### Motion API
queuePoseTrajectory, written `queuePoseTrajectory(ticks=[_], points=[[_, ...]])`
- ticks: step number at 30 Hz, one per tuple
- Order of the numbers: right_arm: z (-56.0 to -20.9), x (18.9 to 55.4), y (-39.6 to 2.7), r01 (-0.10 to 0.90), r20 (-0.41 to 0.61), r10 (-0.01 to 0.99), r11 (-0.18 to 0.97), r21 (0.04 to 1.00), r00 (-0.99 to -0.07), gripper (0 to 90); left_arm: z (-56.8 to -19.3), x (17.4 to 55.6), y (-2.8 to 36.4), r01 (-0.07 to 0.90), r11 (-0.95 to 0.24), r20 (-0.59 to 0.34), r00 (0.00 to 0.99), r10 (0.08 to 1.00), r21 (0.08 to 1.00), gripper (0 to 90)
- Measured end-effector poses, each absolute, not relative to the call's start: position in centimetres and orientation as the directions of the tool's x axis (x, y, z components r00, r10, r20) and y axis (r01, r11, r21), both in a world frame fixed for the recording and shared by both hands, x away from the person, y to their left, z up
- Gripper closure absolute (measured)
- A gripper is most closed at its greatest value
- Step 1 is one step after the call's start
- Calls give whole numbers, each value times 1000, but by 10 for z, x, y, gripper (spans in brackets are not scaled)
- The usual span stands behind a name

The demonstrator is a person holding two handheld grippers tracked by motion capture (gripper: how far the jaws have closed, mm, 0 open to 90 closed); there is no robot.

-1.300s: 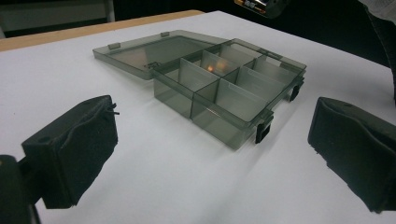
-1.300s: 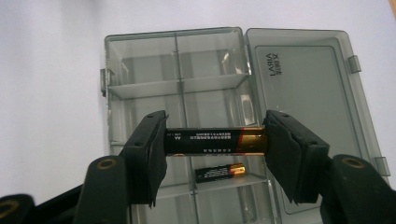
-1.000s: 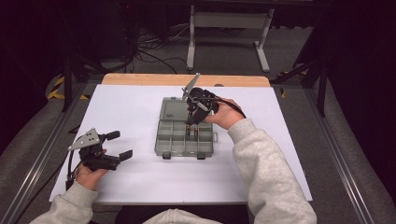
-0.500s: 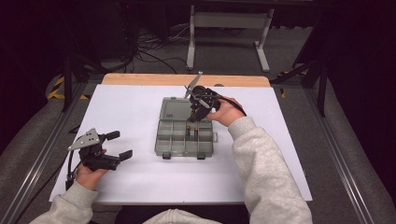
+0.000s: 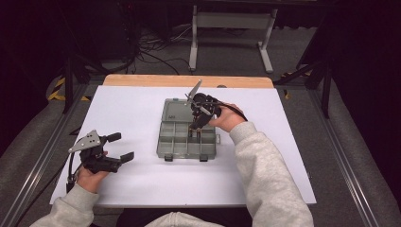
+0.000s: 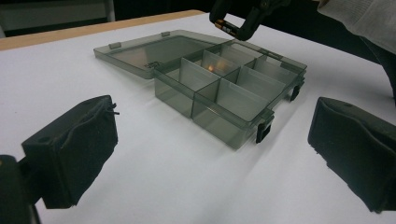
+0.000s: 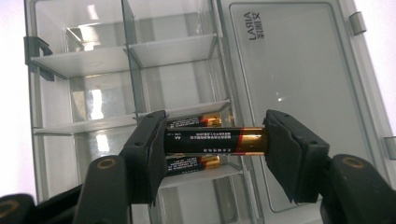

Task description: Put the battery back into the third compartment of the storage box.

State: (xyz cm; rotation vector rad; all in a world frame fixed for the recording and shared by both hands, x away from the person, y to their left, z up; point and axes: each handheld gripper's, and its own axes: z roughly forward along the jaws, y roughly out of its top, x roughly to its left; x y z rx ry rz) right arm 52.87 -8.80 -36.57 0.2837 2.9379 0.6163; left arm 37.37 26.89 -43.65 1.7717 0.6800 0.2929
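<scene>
Right gripper (image 7: pixel 215 140) clamps AA battery (image 7: pixel 215 141) over box (image 7: pixel 299 93) marked "LARIA".

Batteries (image 7: pixel 194 142) half-hidden (behind jaws) — count unclear.

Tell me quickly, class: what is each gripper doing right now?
Left gripper: open, holding nothing, resting on the white table.
Right gripper: shut on a battery, end to end, above the organizer box.

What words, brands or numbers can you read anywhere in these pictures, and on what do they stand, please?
"LARIA", moulded into the open lid of the organiser box; small characters beside it, unreadable.
"AA", on the battery held by the right gripper; its fine print is too small.
Labels on two batteries in the compartment: too small.
</scene>
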Motion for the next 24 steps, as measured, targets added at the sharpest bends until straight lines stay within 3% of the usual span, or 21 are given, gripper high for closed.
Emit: queuePoseTrajectory(ticks=[24], points=[[-384,527,-85,163,-37,191,912,376,-981,413,-437,374,269,297,-173,-146,800,582,939,20]])
